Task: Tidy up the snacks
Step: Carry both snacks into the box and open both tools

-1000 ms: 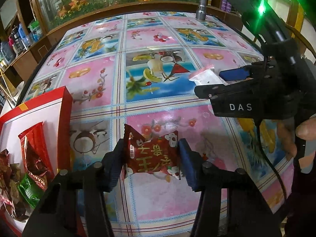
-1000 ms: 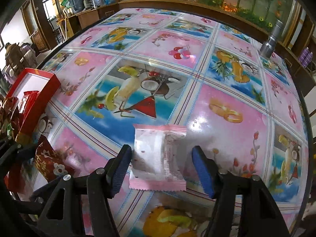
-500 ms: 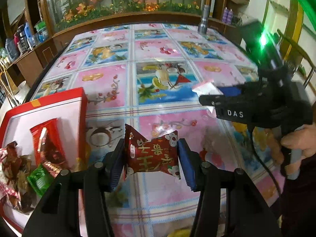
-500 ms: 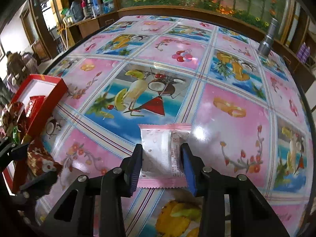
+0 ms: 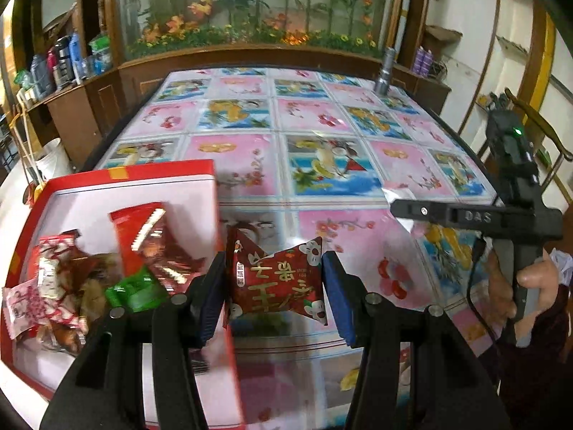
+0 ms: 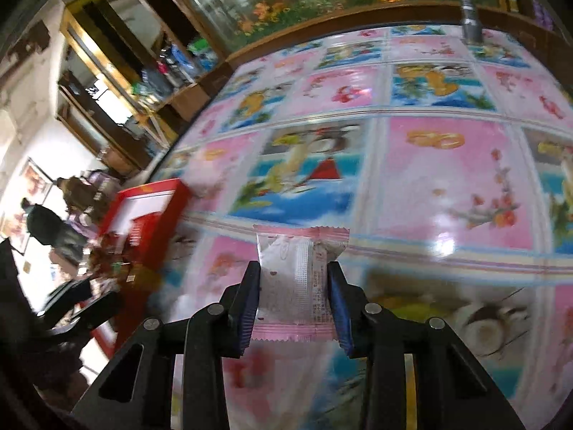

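Observation:
My left gripper [image 5: 273, 267] is shut on a dark red snack packet [image 5: 277, 286] with gold writing, held in the air just beside the right wall of the red box [image 5: 161, 172]. Several wrapped snacks [image 5: 150, 247] lie inside that white-lined box. My right gripper [image 6: 293, 272] has a pink-and-white snack packet [image 6: 299, 261] between its blue pads; its jaws are closing and press on the packet's sides, lifted off the flowered tablecloth [image 6: 447, 179]. In the left wrist view the right gripper [image 5: 404, 211] hangs at the right, held by a hand [image 5: 530, 286]. The red box [image 6: 168, 208] appears blurred at the left.
A metal flashlight [image 5: 385, 71] stands at the table's far right corner. Behind the table runs a wooden cabinet with a planted glass tank [image 5: 250, 18]. Bottles [image 5: 64, 61] crowd a shelf at the back left. The table's near edge lies below my grippers.
The right jaws closed on the pink-and-white packet and lifted it, rolling leftward. The left gripper carried the red packet up and left, to the red box's edge.

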A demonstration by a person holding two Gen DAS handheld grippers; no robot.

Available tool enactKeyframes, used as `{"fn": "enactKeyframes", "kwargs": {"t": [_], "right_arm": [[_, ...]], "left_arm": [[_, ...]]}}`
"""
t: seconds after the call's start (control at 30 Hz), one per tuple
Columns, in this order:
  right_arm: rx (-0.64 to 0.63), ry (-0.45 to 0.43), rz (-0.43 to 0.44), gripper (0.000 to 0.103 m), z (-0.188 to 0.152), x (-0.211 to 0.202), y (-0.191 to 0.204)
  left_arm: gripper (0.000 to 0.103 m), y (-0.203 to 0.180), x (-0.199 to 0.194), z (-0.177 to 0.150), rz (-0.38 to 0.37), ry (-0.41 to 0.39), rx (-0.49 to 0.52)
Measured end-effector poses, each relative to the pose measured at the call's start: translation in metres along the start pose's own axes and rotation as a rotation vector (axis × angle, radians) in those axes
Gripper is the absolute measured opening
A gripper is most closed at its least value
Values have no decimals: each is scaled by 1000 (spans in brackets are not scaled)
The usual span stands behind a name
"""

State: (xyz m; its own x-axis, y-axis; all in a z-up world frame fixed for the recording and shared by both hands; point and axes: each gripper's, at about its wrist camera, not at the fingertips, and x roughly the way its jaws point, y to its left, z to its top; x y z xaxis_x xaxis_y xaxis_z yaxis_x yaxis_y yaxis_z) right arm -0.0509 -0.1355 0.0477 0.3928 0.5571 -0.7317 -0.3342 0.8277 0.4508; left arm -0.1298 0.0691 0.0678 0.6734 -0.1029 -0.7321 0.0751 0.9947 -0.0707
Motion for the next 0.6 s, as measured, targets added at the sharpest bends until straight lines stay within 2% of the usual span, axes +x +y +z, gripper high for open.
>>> {"fn": "enactKeyframes", "kwargs": {"t": [0.13, 0.4, 0.6], "right_arm": [[-49, 7, 11, 37, 1, 6, 35], [-189, 23, 56, 37, 1, 34, 131], [-270, -3, 65, 37, -5, 50, 188]], "left_arm": [[51, 23, -11, -3, 33, -34, -39], [51, 75, -32, -15, 101, -85, -124], [51, 107, -37, -23, 138, -97, -183]]}}
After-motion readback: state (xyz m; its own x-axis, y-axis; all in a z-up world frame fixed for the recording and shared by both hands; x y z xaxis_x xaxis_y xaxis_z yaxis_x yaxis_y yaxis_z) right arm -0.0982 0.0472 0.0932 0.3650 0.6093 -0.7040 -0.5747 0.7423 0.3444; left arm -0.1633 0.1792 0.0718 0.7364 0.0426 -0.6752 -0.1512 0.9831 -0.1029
